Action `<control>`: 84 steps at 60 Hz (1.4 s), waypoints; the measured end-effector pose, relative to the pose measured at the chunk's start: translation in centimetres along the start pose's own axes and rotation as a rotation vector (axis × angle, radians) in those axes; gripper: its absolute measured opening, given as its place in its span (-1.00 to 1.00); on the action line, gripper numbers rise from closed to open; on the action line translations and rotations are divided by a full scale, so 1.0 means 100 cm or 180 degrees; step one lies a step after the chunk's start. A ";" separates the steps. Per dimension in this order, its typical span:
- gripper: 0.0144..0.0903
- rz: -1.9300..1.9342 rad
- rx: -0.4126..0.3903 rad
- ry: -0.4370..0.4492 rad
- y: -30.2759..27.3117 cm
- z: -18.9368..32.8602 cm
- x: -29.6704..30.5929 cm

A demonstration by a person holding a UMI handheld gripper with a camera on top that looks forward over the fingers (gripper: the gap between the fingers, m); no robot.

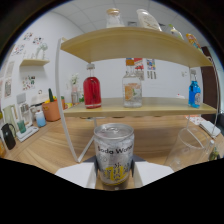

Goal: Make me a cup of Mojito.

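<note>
Blackness swallows the claw (114, 181) almost whole: only pale patches of its two fingers show, one at either side of the soda water can (114, 154), and whether they press on the metal or merely flank it cannot be told. The can stands upright between them, silvery and dimpled, with a yellow band at its foot (the lettering reads "Soda Water", the smaller print below is illegible). Its base is lost behind the dark lower rim.

Just ahead and off to the right of the fingers stands one clear glass (187, 148), so transparent that only its rim and faint wall lines register. Beyond the can rises a two-tier wooden shelf (145, 107) on thin white posts. Three bottles sit on the lower board: a red bottle (92, 90), a clear bottle (132, 90) with an orange label, and a blue bottle (194, 92). On the top board more bottles show, cut off by the dark surround; their count is uncertain. Well off to the left sits a terracotta pot (51, 109) holding a green plant, on the wooden table (47, 147).
</note>
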 end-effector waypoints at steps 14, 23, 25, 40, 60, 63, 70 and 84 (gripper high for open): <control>0.04 -0.0075 0.0048 0.0049 0.003 -0.007 -0.002; 0.71 -0.0130 -0.0202 0.0137 0.005 -0.015 0.002; 0.89 -0.0133 -0.0218 0.0159 0.000 -0.021 0.002; 0.87 -0.0102 -0.0454 0.0176 -0.039 -0.094 -0.005; 0.88 -0.0111 -0.0820 0.0509 -0.018 -0.187 0.048; 0.87 -0.0027 -0.0884 0.0524 -0.012 -0.193 0.055; 0.89 0.0151 -0.1000 0.0612 -0.005 -0.202 0.076; 0.86 0.0234 -0.1106 0.0668 -0.005 -0.210 0.106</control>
